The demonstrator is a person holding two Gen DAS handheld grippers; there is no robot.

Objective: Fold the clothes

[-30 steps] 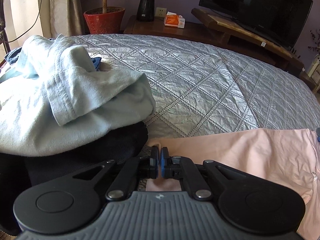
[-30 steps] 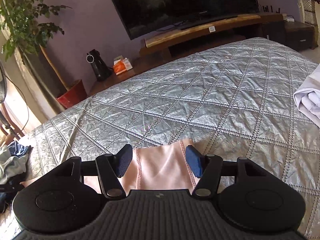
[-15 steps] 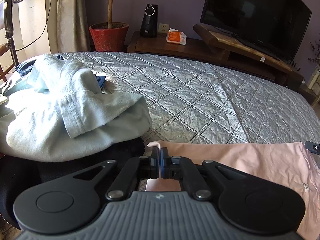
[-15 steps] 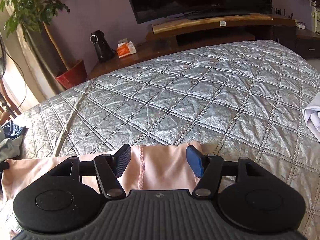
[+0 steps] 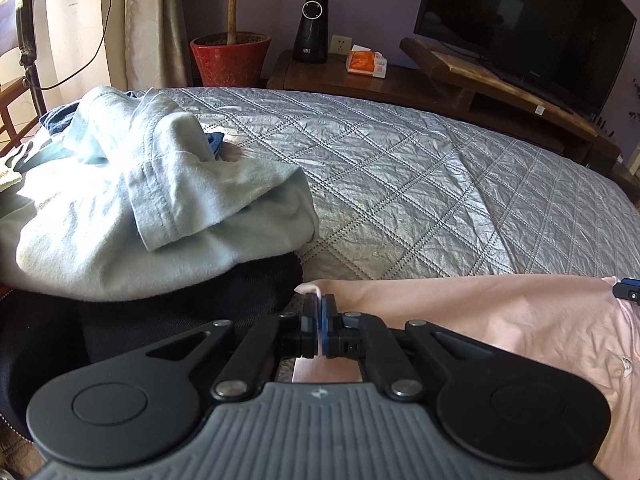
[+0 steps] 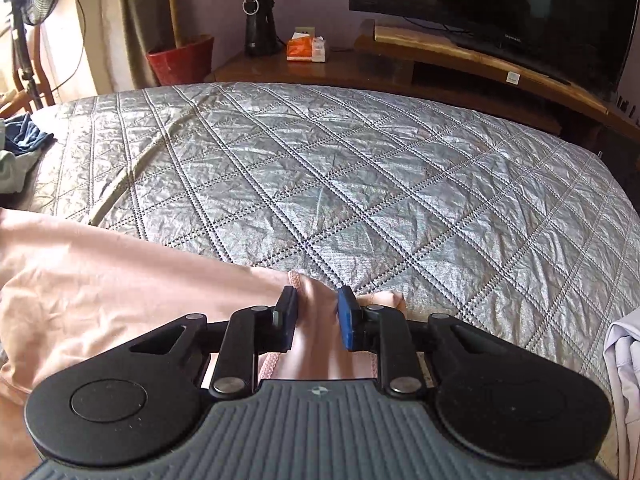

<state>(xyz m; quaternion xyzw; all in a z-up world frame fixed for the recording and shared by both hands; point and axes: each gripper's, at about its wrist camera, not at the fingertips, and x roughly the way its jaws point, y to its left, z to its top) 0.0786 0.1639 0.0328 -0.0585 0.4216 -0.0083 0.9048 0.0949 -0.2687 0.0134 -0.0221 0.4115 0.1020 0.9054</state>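
Note:
A pale pink garment (image 5: pixel 480 312) lies stretched across the near edge of the silver quilted bed (image 5: pixel 400 180). My left gripper (image 5: pixel 320 300) is shut on its left corner, a thin edge of cloth pinched between the pads. In the right wrist view the same pink garment (image 6: pixel 120 280) runs off to the left. My right gripper (image 6: pixel 318 300) is closing its jaws on the hemmed right corner, and the cloth bunches up between both pads. The tip of the right gripper (image 5: pixel 628 290) shows at the far right of the left wrist view.
A heap of light blue clothing (image 5: pixel 140 220) on top of a dark garment (image 5: pixel 180 304) lies left of the pink one. A white garment (image 6: pixel 624 360) sits at the right edge. Beyond the bed are a red plant pot (image 5: pixel 228 60), a wooden stand and a television (image 5: pixel 520 28).
The right gripper rolled level and its jaws narrowed onto the pink corner, gathering the cloth. The pink garment's top edge now runs straighter. The left gripper stays shut on its corner.

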